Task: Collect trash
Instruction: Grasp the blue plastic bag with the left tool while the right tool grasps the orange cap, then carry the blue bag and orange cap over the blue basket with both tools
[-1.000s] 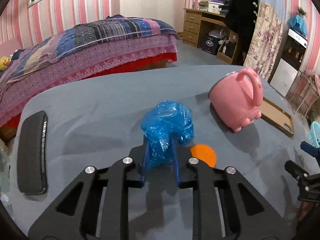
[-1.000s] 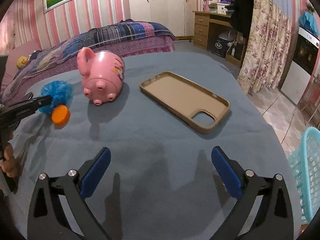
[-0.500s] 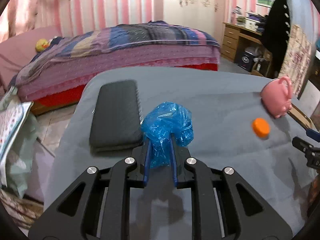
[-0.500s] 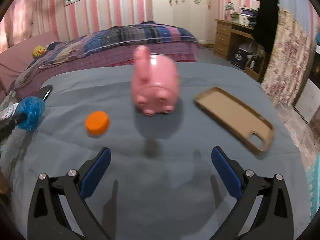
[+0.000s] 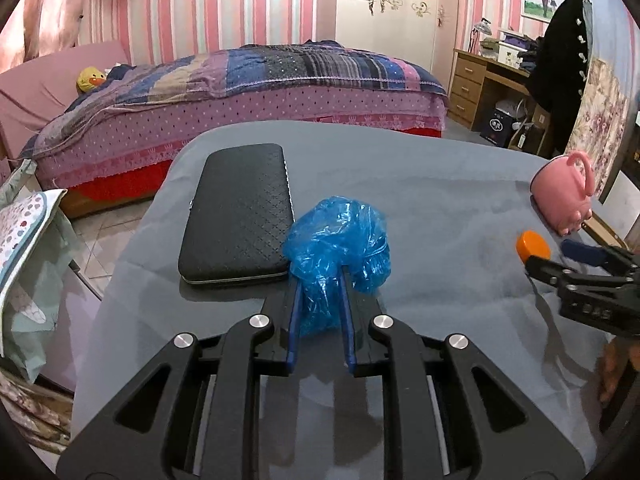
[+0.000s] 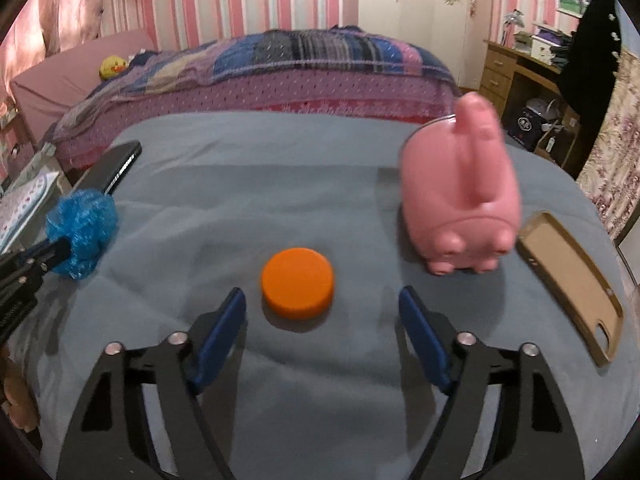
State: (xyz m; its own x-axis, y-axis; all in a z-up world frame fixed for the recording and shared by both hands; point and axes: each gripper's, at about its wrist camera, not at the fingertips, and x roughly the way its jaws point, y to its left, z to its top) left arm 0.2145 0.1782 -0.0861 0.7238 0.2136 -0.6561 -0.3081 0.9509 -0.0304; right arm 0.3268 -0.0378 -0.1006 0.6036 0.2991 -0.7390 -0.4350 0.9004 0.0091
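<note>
A crumpled blue plastic bag (image 5: 338, 236) is pinched between the blue pads of my left gripper (image 5: 320, 280), which is shut on it just above the grey table cloth (image 5: 440, 200). The right wrist view shows the same bag (image 6: 82, 232) at the far left. An orange bottle cap (image 6: 298, 282) lies flat on the cloth. My right gripper (image 6: 320, 296) straddles the cap's near half, its jaws closing, with both pads still apart from the cap. In the left wrist view the cap (image 5: 532, 242) sits at the right gripper's tips.
A black textured case (image 5: 240, 216) lies beside the bag near the table's left edge. A pink pig-shaped mug (image 6: 460, 208) and a tan phone case (image 6: 572, 280) lie to the right of the cap. A bed (image 5: 240, 80) stands beyond the table.
My left gripper carried the blue bag leftward, from beside the cap to beside the black case. My right gripper swung left from the phone case to the orange cap and narrowed its jaws.
</note>
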